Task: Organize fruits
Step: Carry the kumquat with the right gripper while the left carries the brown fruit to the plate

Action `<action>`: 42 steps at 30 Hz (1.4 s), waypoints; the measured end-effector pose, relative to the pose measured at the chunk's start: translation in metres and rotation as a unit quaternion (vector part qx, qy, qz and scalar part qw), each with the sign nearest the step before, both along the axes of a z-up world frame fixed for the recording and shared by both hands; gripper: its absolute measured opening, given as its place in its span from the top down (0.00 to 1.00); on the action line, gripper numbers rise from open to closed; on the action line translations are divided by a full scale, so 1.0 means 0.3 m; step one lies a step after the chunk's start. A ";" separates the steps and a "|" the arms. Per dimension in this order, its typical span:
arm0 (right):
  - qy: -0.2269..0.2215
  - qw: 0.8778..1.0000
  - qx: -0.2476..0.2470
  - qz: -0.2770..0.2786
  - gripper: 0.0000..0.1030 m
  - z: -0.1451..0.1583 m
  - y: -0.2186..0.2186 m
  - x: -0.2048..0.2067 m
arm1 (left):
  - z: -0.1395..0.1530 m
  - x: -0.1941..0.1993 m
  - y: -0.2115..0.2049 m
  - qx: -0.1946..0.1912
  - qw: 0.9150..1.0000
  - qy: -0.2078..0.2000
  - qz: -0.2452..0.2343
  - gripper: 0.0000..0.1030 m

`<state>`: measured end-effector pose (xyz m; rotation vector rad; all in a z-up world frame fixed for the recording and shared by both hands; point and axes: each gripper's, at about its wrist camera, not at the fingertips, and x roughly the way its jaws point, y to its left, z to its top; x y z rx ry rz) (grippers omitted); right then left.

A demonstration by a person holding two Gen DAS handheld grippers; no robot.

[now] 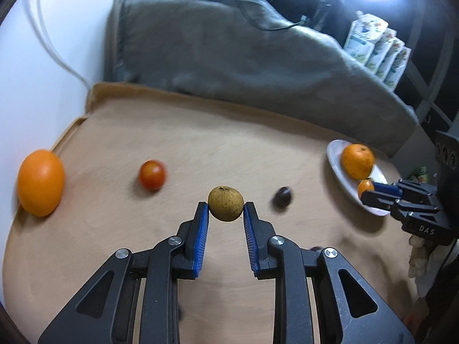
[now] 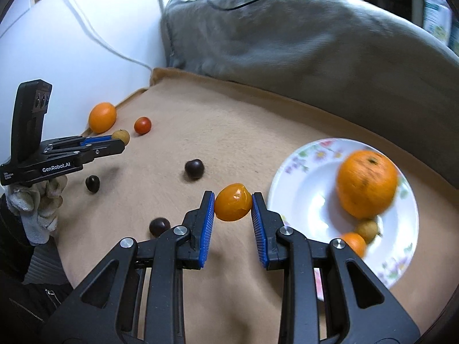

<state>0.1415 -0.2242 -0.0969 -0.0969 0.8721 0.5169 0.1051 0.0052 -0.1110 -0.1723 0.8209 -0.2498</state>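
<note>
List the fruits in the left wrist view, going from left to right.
Big orange → red tomato → brown fruit pinched in the left claw → dark fruit → orange on the plate.

tan longan — lifted | kumquat — lifted | orange on plate
</note>
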 end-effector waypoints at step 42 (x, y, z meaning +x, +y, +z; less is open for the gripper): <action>0.002 0.989 0.005 -0.147 0.73 -0.018 -0.474 -0.006 | 0.040 0.139 -0.503 -0.016 0.988 0.003 -0.155 0.77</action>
